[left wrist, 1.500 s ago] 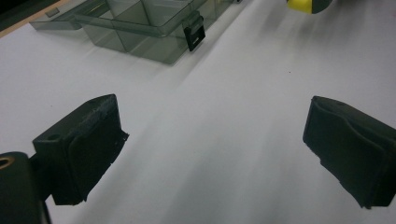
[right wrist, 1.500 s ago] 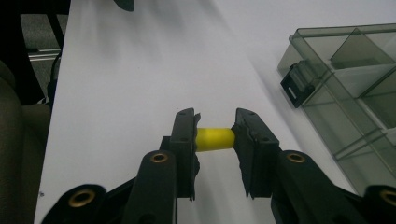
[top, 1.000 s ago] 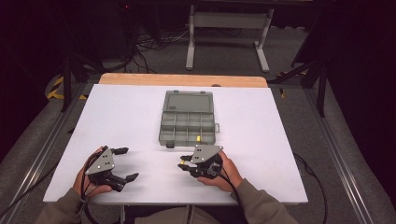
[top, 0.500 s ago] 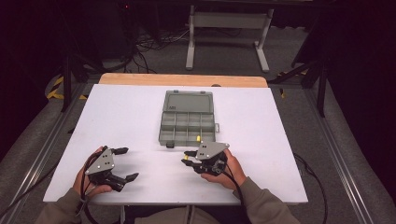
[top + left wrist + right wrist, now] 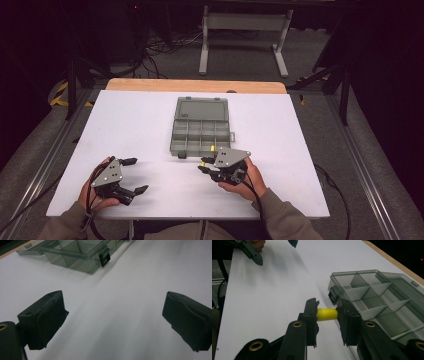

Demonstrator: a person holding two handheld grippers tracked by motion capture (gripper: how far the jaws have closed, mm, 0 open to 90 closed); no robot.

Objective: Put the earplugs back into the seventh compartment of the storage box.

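Yellow and short, a small peg [image 5: 327,314] sits crosswise between the jaws of the right gripper [image 5: 327,315], pinched at its two ends, which leaves its middle free and lets it drop cleanly once the jaws part. The gripper hovers at the near edge of the box [image 5: 202,133], a smoky clear organiser whose lid lies flat behind it, so its compartments stand open from above. In the high view the peg [image 5: 203,164] is just short of the front row, near the latch [image 5: 182,155]; probably it is bound for one of those cells. The left gripper [image 5: 131,175] rests low on the white counter [image 5: 300,150], well apart from the box, jaws wide and holding nothing, likely waiting its turn.
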